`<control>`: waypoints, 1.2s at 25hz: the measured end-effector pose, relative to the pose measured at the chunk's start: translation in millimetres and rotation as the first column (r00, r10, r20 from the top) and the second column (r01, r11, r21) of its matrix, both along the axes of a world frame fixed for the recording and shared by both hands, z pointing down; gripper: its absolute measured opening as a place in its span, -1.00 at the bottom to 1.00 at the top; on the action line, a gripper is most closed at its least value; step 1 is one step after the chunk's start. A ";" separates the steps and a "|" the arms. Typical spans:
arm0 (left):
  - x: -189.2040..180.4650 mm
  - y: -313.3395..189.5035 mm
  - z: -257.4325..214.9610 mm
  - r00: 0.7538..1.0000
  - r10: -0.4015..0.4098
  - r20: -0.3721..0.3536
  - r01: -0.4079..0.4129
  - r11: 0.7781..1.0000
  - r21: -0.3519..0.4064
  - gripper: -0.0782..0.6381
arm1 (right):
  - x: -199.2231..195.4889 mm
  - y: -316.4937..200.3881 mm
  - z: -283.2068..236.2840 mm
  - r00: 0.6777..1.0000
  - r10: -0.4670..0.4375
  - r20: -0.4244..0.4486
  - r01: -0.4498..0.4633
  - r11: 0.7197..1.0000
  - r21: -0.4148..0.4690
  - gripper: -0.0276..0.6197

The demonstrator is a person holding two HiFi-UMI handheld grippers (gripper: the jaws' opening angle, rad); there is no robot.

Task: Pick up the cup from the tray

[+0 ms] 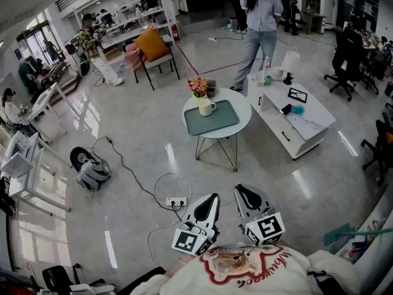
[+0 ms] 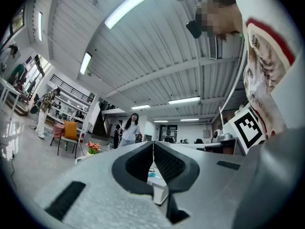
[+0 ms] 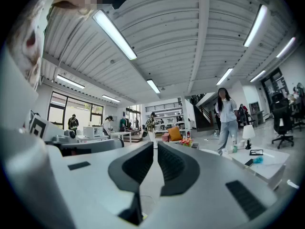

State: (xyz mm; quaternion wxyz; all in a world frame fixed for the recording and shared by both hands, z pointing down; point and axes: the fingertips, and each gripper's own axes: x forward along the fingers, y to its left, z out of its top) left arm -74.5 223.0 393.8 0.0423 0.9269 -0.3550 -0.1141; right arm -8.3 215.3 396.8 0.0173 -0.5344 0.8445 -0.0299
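A white cup (image 1: 206, 106) with a handle stands on the back left part of a grey-green tray (image 1: 216, 121). The tray lies on a small round white table (image 1: 242, 103) a few steps ahead. A pot of pink and orange flowers (image 1: 198, 86) stands just behind the cup. My left gripper (image 1: 212, 197) and right gripper (image 1: 241, 190) are held close to my chest, far short of the table. Both are shut with nothing between the jaws. The left gripper (image 2: 153, 145) and right gripper (image 3: 156, 144) point level across the room. The flowers (image 2: 93, 148) (image 3: 185, 141) show small beyond them; the cup is hidden there.
A low white table (image 1: 307, 125) with a lamp and small items stands right of the round one. A person (image 1: 261, 23) stands behind it. A power strip (image 1: 176, 201) and cable lie on the floor ahead, a grey machine (image 1: 92, 176) at left. A chair (image 1: 153, 48) stands farther back.
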 end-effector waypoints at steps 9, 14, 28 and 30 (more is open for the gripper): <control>-5.0 -0.4 2.2 1.000 -0.001 0.003 0.001 1.000 -0.004 -0.73 | 1.0 -1.2 3.8 1.000 0.008 0.003 -0.008 1.000 0.015 -0.76; -2.4 -1.1 -1.1 1.000 0.005 -0.003 -0.005 1.000 -0.010 -0.73 | 2.5 -2.4 -2.0 1.000 0.011 0.025 -0.012 1.000 0.021 -0.76; 29.5 -2.3 7.6 1.000 -0.008 0.006 0.008 1.000 -0.013 -0.73 | 33.2 -7.6 4.7 0.999 0.022 0.033 -0.022 1.000 -0.007 -0.76; 36.3 -3.1 10.8 1.000 -0.018 0.004 0.018 1.000 -0.014 -0.73 | 39.8 -9.8 5.0 1.000 0.017 0.025 -0.017 1.000 -0.003 -0.76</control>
